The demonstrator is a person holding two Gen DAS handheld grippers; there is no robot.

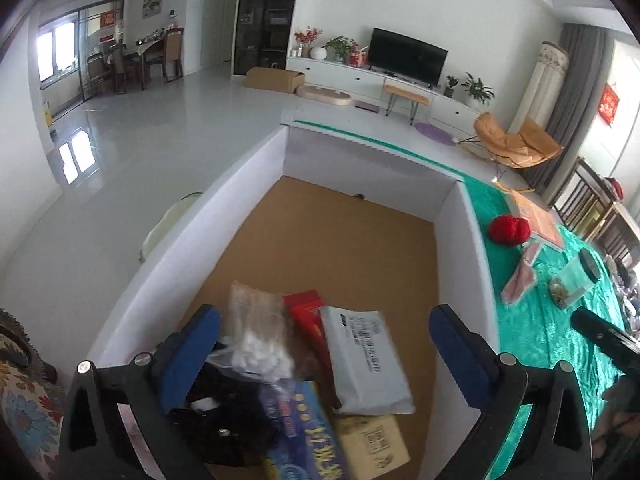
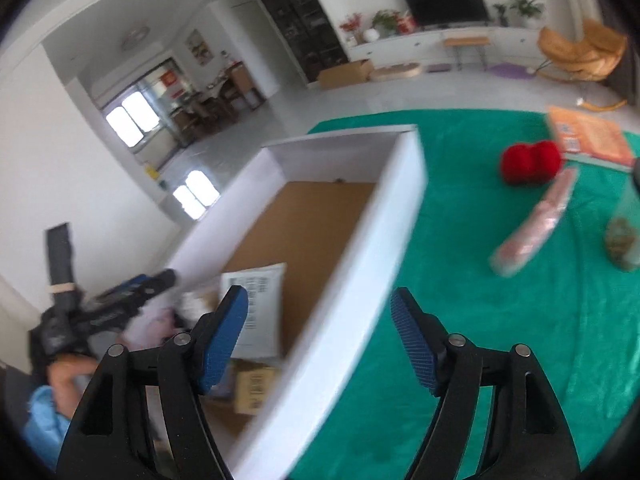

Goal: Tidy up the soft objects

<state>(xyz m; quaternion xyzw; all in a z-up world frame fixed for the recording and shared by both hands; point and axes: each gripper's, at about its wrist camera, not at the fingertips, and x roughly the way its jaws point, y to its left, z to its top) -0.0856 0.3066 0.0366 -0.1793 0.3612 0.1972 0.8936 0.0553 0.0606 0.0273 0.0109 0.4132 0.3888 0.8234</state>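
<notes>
A white-walled box (image 1: 460,232) with a brown floor sits on a green cloth (image 1: 560,344). My left gripper (image 1: 324,344) is open above the box's near end, over a clear bag of white balls (image 1: 260,336), a grey mailer (image 1: 366,360), a red box (image 1: 306,312), a blue pack (image 1: 308,428) and a dark bundle (image 1: 224,412). My right gripper (image 2: 320,336) is open and empty above the box's right wall (image 2: 360,280). A red soft ball (image 2: 530,161) and a pink packet (image 2: 536,220) lie on the cloth to the right.
An orange booklet (image 2: 588,136) and a clear jar with a black lid (image 1: 576,280) lie on the cloth beyond the red ball. A floral cushion (image 1: 24,392) is at the left. The living room floor, TV unit and an orange chair are behind.
</notes>
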